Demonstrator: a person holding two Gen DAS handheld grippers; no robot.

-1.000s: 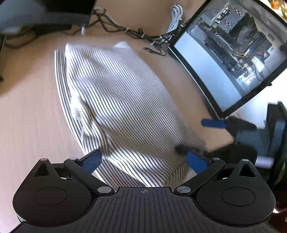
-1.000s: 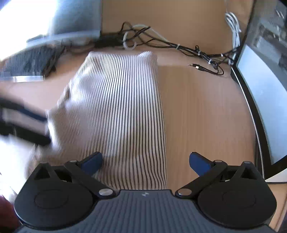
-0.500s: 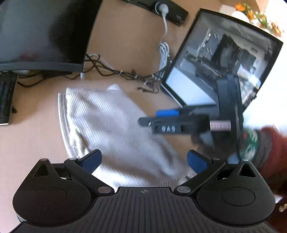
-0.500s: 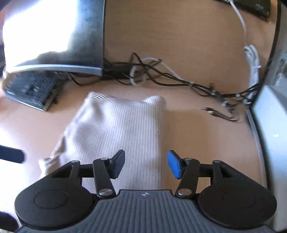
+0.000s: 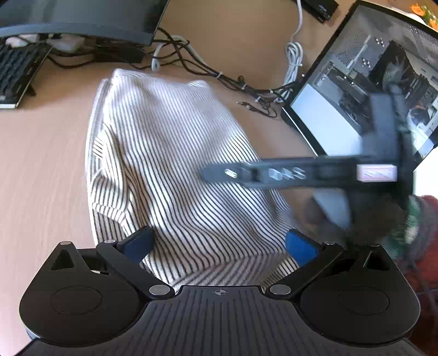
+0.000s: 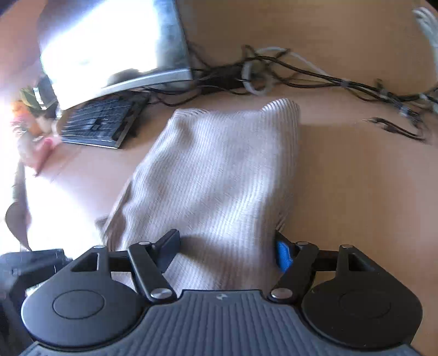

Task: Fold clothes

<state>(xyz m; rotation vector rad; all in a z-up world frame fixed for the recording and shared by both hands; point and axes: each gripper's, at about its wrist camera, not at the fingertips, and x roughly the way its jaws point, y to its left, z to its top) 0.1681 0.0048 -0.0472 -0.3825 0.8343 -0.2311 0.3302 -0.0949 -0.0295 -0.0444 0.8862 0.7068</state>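
A white garment with thin dark stripes (image 5: 175, 169) lies folded into a long strip on the wooden desk (image 5: 41, 169). My left gripper (image 5: 219, 243) is open over its near end, one blue pad on either side of the cloth. The right gripper shows side-on in the left wrist view as a blurred black bar (image 5: 273, 174) across the garment's right half. In the right wrist view the garment (image 6: 219, 178) runs away from me. My right gripper (image 6: 227, 249) has its fingers partly apart, with the near end of the cloth filling the gap. Cloth hides part of the blue pad (image 6: 283, 253).
A monitor (image 5: 82, 19) and a keyboard (image 5: 16, 74) stand at the back left. A tangle of cables (image 5: 205, 68) runs behind the garment. A glass-sided computer case (image 5: 369, 90) stands to the right. A person's sleeve (image 5: 421, 219) holds the right gripper.
The right gripper's fingers, narrowed half a second ago, now stand wider apart, with cloth between them. It has swung lower across the garment. My left gripper has come down nearer the cloth, still open.
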